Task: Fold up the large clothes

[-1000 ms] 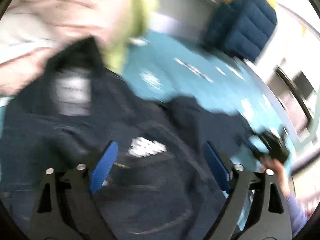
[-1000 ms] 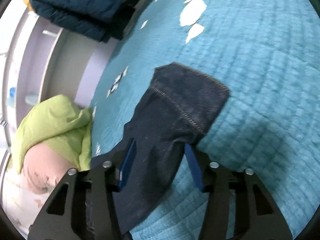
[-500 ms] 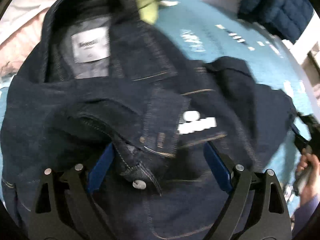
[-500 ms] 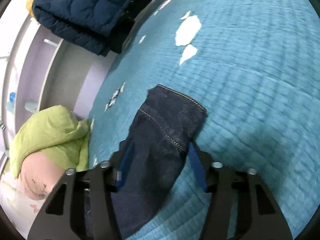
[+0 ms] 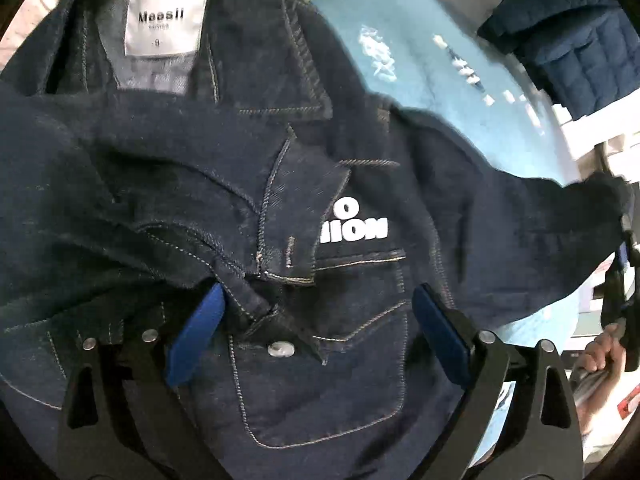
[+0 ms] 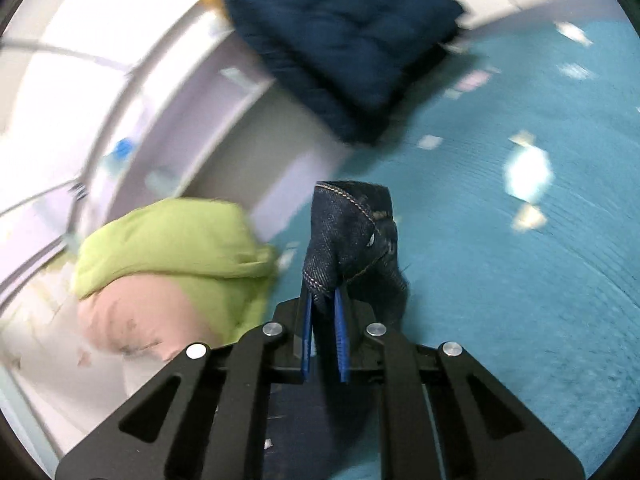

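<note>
Black tongs (image 6: 324, 328) frames, blue pads (image 5: 196, 332), silver screws (image 5: 487, 336).

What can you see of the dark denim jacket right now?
The denim jacket is dark indigo with tan stitching, lying rumpled, front up, on the teal quilt. A white neck label, a metal snap button, a chest pocket and white printed letters show. Its sleeve cuff is pinched in the right tongs; the left tongs, opening, straddle the button placket.

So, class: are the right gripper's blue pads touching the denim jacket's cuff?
Touching. The right wrist view shows the right gripper with its jaws shut on the denim jacket's cuff, fabric pinched between both pads and bunching out beyond them.
</note>
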Demonstrator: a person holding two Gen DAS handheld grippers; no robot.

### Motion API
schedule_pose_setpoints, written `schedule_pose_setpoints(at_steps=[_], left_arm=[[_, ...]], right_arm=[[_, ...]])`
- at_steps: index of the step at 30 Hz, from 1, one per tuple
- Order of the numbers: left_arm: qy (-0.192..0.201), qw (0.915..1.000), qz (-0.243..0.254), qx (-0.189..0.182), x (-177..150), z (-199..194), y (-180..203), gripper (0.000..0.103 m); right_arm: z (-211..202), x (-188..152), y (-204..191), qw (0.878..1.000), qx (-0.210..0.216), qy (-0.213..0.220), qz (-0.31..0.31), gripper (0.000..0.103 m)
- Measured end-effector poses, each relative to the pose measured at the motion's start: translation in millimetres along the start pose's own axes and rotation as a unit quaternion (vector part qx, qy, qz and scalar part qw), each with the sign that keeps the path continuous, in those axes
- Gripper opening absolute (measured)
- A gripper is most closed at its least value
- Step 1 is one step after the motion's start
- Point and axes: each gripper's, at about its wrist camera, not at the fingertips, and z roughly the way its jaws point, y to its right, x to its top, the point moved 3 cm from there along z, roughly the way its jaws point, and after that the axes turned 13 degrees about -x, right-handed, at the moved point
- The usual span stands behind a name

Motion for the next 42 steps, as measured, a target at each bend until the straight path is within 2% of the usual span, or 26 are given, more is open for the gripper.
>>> schedule_pose_setpoints(at_steps=[3,4,5,8,10,12,14,16,19,20,23,24,26,27,28,29,32,35,38,40,42], left_arm=[[0.04,0.997,0.002,-0.067,2,-32,8,0.093],[0.065,0.9949,0.008,-0.077,2,-53,9,0.093],[0.083,0.9939,0.012,-0.071,2,-67,8,0.093],[0.139,0.9895,0.023,-0.033,5,-113,-5,0.093],[0.171,0.9848,0.024,0.013,3,-146,-26,0.093],[0.202,0.9762,0.021,0.077,1,-174,-49,0.093],[0.217,0.9684,0.014,0.122,-6,-201,-70,0.093],[0.224,0.9619,0.004,0.156,-11,-222,-96,0.093],[0.219,0.9571,-0.006,0.189,-15,-230,-122,0.093],[0.216,0.9565,-0.008,0.196,-17,-233,-130,0.093],[0.205,0.9584,-0.015,0.199,-25,-237,-152,0.093],[0.197,0.9598,-0.015,0.199,-24,-231,-154,0.093],[0.192,0.9615,-0.008,0.197,-26,-228,-152,0.093],[0.193,0.9617,-0.002,0.195,-31,-227,-148,0.093],[0.193,0.9621,0.001,0.192,-30,-226,-145,0.093],[0.197,0.9626,0.006,0.186,-31,-227,-139,0.093],[0.199,0.9639,0.024,0.176,-25,-220,-122,0.093],[0.174,0.9713,0.043,0.156,-20,-199,-103,0.093],[0.136,0.9779,0.063,0.146,-13,-164,-92,0.093],[0.084,0.9834,0.052,0.153,-9,-133,-99,0.094],[0.04,0.9831,0.039,0.174,-7,-102,-113,0.093]], right_arm=[[-1,-10,-66,0.997,0.044,-0.011,-0.055,0.01],[-1,-18,-90,0.996,0.059,-0.016,-0.071,0.01],[-1,-27,-106,0.994,0.069,-0.019,-0.081,0.01],[10,-63,-166,0.986,0.12,-0.051,-0.103,0.01],[22,-97,-206,0.978,0.145,-0.082,-0.124,0.01],[35,-134,-237,0.97,0.167,-0.117,-0.133,0.01],[54,-173,-264,0.961,0.177,-0.156,-0.148,0.01],[81,-221,-286,0.95,0.168,-0.2,-0.172,0.01],[112,-289,-296,0.934,0.144,-0.26,-0.196,0.01],[118,-306,-297,0.929,0.137,-0.274,-0.207,0.011],[138,-353,-289,0.916,0.077,-0.309,-0.245,0.014],[141,-359,-285,0.913,0.067,-0.317,-0.247,0.015],[136,-357,-280,0.913,0.076,-0.321,-0.239,0.017],[129,-354,-281,0.912,0.087,-0.324,-0.235,0.031],[121,-347,-283,0.911,0.099,-0.324,-0.236,0.054],[114,-344,-283,0.91,0.102,-0.32,-0.242,0.06],[91,-321,-281,0.91,0.086,-0.306,-0.266,0.061],[80,-282,-255,0.926,0.06,-0.278,-0.249,0.061],[91,-251,-211,0.938,-0.005,-0.264,-0.225,0.059],[108,-246,-176,0.933,-0.037,-0.297,-0.2,0.057],[126,-257,-151,0.924,-0.05,-0.335,-0.176,0.054]])
